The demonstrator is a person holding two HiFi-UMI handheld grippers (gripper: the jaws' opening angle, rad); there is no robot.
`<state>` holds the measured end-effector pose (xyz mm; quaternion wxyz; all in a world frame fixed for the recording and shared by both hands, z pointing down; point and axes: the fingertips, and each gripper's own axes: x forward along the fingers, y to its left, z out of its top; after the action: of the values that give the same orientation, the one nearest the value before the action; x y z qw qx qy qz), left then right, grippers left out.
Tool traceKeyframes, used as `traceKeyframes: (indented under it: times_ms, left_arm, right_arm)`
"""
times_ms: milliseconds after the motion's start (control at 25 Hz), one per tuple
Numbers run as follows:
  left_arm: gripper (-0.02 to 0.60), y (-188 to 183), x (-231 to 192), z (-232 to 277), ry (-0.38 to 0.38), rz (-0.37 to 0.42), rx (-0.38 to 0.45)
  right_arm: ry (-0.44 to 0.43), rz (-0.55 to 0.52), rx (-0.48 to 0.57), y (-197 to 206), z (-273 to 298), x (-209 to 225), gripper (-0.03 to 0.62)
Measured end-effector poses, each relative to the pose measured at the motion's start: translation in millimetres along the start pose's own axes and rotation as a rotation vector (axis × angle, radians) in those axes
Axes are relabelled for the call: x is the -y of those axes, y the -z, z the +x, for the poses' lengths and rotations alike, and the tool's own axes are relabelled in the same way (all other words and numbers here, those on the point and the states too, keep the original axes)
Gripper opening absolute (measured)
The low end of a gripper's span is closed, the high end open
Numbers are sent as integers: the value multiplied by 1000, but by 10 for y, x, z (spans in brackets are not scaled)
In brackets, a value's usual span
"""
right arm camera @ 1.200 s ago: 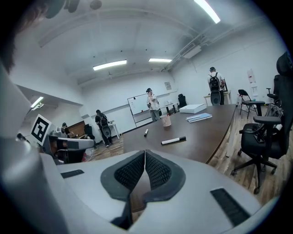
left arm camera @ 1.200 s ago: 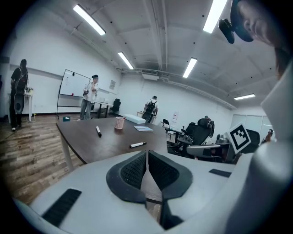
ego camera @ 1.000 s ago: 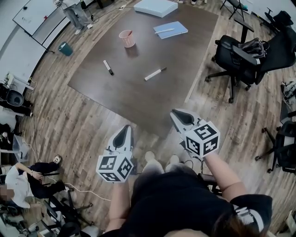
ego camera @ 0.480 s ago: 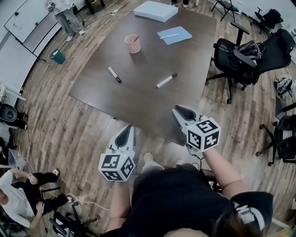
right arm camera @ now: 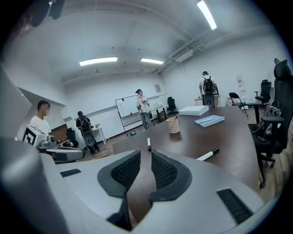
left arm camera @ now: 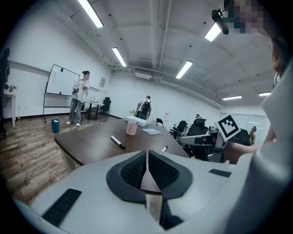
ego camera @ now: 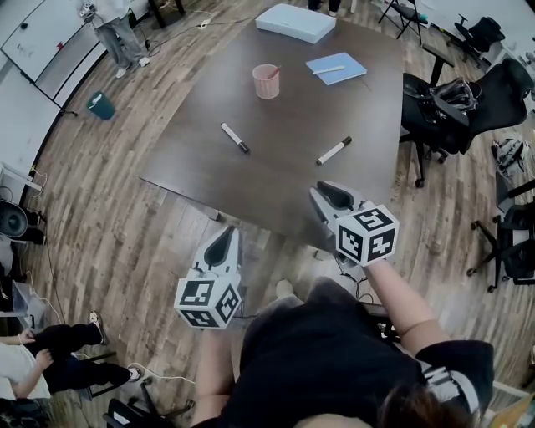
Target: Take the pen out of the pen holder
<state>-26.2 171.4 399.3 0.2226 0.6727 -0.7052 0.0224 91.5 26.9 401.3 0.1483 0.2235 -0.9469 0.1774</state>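
**Ann:** Both grippers have come closer to the bench (ego camera: 284,180) than a second ago, and its near edge is now just ahead of them.

**Ben:** Jaws?

**Ann:** The left gripper (ego camera: 224,238) has them shut together, empty. The right gripper (ego camera: 322,194) has just been opening, and its jaws stand apart with nothing between them.

**Ben:** And the pen?

**Ann:** The pen (ego camera: 274,72) stands in the holder (ego camera: 266,84), well beyond both grippers. Nearer than the holder lie a left marker (ego camera: 235,138) and a right marker (ego camera: 333,150). A notebook (ego camera: 336,68) is to the holder's right and a box (ego camera: 295,22) lies beyond it.
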Motion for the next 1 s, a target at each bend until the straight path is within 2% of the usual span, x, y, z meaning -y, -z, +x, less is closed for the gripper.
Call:
traceKeyframes:
  times_ms: [240, 560, 800, 1000]
  left_arm:
    - [38, -38, -322, -87, -22, -6, 9]
    - [38, -274, -654, 2, -79, -25, 42]
    - [38, -584, -963, 461, -74, -22, 43]
    - [38, -867, -1198, 1079, -64, -19, 55]
  right_arm:
    - [-18, -11, 14, -197, 312, -211, 83]
    - [-17, 24, 94, -666, 797, -77, 86]
    - [-8, 25, 151, -1064, 1288, 144, 87]
    - [-13, 89, 197, -1201, 1631, 471, 88]
